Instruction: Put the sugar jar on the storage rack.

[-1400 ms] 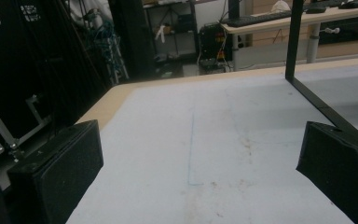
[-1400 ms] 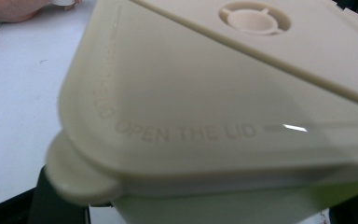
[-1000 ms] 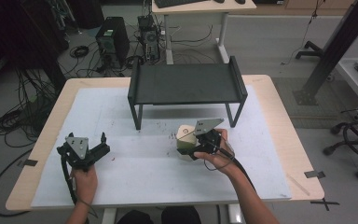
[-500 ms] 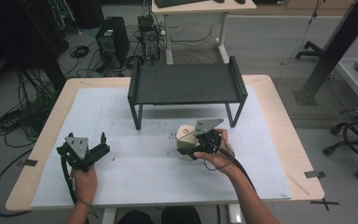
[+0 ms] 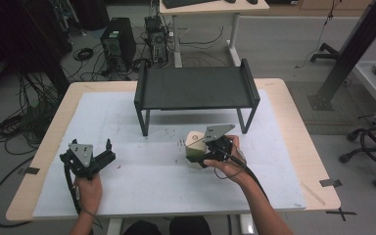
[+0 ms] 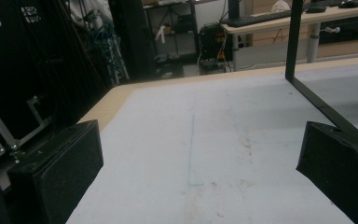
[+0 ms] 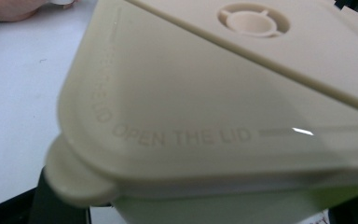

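Nothing has moved: right gripper (image 5: pixel 201 155) stays clamped on the lidded container (image 5: pixel 194 145), left gripper (image 5: pixel 108 152) fingers wide.

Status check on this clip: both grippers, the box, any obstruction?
Right gripper shut on lidded beige box, box on the table mat. Left gripper open, nothing between its jaws, resting on mat. Black rack stands behind box, apart from it.

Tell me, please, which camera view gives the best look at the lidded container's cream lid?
The right gripper view: the lid is close up, so its raised "OPEN THE LID" lettering, round vent and corner tab are readable. The high view shows the container small on the table, at the right gripper. The left gripper view faces bare table.
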`<state>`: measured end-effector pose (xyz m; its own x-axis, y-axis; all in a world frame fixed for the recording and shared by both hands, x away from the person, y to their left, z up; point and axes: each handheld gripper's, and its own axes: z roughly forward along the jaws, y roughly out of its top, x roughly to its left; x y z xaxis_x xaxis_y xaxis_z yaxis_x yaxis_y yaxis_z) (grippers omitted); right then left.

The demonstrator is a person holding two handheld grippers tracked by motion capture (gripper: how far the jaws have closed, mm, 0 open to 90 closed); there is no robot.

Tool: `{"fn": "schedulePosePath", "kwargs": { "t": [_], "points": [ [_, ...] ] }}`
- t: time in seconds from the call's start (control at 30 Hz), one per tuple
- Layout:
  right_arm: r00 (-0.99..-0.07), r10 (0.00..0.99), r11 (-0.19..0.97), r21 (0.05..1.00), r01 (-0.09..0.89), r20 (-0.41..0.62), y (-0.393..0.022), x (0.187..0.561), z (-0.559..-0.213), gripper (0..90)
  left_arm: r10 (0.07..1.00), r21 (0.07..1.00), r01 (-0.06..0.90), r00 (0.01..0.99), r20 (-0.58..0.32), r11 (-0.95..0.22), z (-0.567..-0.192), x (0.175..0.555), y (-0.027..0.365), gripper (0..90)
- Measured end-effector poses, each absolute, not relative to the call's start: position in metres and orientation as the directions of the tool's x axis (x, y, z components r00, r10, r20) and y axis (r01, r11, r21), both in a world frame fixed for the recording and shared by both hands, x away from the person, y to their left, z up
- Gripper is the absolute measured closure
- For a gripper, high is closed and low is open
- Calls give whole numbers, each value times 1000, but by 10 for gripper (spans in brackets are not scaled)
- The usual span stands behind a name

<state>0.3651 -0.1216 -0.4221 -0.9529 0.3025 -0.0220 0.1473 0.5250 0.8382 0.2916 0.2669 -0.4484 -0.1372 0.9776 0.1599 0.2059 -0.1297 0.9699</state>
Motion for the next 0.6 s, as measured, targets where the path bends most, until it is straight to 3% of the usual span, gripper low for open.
{"fn": "schedulePosePath", "kwargs": {
  "t": [0.6],
  "points": [
    [-955,296,529,838,133,-35,-122,362,-413,287,976,968,207,-135,173,-143,-449,292,266,2]
  ]
}}
